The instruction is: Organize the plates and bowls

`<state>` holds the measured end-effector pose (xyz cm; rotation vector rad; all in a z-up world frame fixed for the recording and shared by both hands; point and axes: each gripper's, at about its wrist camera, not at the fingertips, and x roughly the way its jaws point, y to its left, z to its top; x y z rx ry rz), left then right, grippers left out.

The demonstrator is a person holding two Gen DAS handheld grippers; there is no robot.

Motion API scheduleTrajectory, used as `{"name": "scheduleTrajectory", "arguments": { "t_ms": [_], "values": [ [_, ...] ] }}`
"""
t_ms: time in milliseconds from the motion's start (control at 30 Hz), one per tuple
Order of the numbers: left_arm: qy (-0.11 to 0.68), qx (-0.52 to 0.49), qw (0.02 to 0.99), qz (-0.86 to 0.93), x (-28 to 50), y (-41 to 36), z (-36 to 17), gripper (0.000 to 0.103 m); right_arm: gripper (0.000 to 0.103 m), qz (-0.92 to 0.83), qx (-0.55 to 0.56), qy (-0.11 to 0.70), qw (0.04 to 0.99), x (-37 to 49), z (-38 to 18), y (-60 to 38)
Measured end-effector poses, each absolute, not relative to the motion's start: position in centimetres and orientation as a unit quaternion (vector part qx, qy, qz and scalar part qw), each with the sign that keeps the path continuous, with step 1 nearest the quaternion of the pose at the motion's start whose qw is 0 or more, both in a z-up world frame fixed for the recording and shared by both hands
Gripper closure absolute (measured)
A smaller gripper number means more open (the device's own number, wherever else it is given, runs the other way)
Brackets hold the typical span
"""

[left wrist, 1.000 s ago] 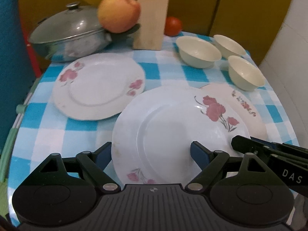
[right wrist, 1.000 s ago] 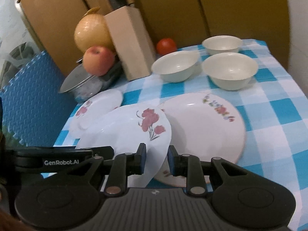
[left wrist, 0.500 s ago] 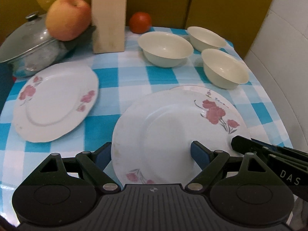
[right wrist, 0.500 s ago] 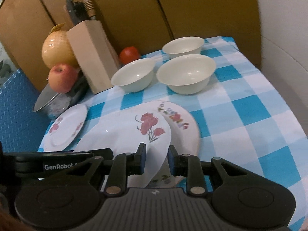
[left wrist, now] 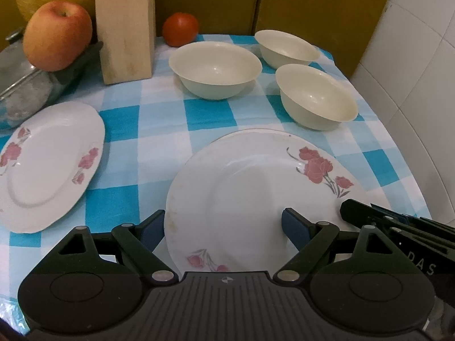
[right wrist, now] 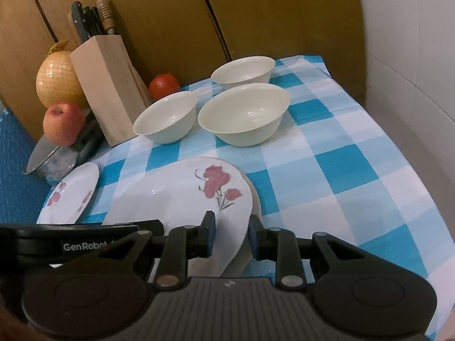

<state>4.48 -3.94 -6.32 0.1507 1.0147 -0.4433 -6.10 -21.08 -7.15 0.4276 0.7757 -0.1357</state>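
Note:
A large white plate with red flowers point(left wrist: 256, 193) lies over a second plate whose rim point(right wrist: 256, 199) shows under it. My left gripper point(left wrist: 223, 228) is open, with its fingers on either side of the plate's near edge. My right gripper point(right wrist: 231, 237) is shut on the same plate's right edge point(right wrist: 227, 236). A smaller flowered plate point(left wrist: 48, 164) lies at the left, also in the right wrist view point(right wrist: 71, 193). Three cream bowls point(left wrist: 214, 69) point(left wrist: 315, 96) point(left wrist: 285, 48) stand at the back.
A wooden knife block point(right wrist: 105, 88), a tomato point(left wrist: 180, 28), an apple point(left wrist: 57, 35) on a steel lidded pot point(left wrist: 25, 88) and a yellow melon point(right wrist: 55, 82) stand at the back left. A tiled wall point(right wrist: 412, 56) borders the checked tablecloth point(right wrist: 327, 170) on the right.
The big flowered plate, held by my right gripper, has moved right and now covers the second plate almost fully. Both grippers moved right with it.

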Motion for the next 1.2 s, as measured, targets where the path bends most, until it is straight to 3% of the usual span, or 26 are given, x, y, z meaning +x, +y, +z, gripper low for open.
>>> {"name": "scheduleTrajectory", "arguments": {
  "t_ms": [1200],
  "values": [
    [0.472, 0.073, 0.853, -0.212, 5.27, -3.83, -6.56, 0.017, 0.078, -0.098, 0.176, 0.369, 0.907, -5.18, -7.22, -20.79]
  ]
}}
